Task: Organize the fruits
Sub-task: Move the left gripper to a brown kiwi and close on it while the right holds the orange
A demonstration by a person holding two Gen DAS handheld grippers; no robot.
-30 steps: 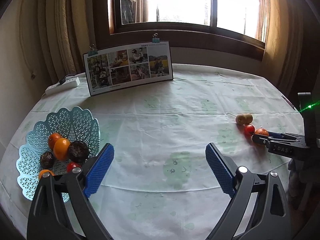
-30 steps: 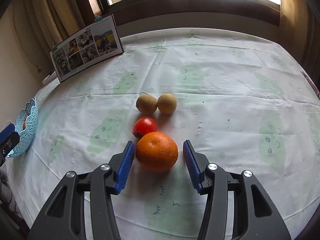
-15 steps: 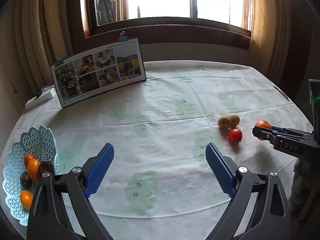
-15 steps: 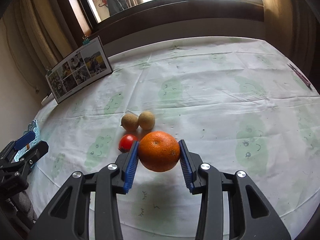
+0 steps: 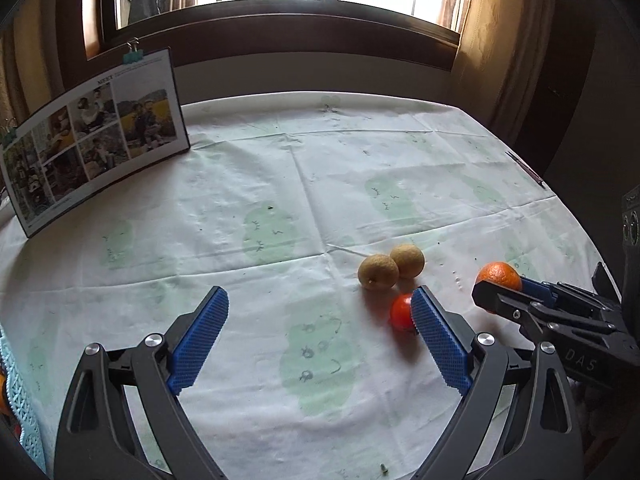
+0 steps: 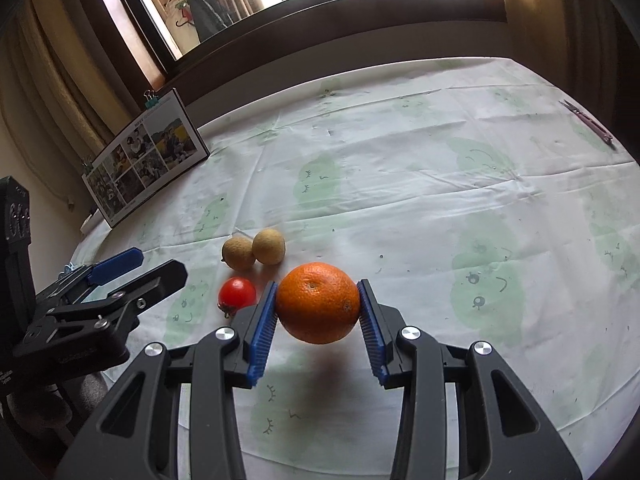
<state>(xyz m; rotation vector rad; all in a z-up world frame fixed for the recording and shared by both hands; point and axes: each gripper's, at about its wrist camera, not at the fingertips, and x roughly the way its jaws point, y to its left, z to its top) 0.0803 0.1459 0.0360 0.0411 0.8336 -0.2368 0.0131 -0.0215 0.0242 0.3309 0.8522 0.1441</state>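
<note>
My right gripper [image 6: 318, 306] is shut on an orange [image 6: 318, 302] and holds it a little above the cloth, its shadow underneath. The same orange [image 5: 498, 276] shows at the right of the left wrist view, in the right gripper [image 5: 502, 288]. A red tomato [image 5: 401, 312] lies on the tablecloth, partly behind my left gripper's right finger pad [image 5: 438, 336]. Two brown round fruits [image 5: 390, 266] touch each other just beyond it. My left gripper [image 5: 320, 312] is open and holds nothing. In the right wrist view the tomato [image 6: 237, 294] lies left of the orange, the brown fruits [image 6: 254, 251] behind it.
A light-blue lattice basket [image 5: 18, 404] peeks in at the lower left edge. A photo board [image 5: 94, 140] stands at the back left of the table. A thin pen-like object [image 6: 588, 122] lies near the far right edge. Window and curtains are behind.
The right gripper closed on the orange and lifted it off the cloth. The left gripper swung right, away from the basket, toward the tomato and the brown fruits.
</note>
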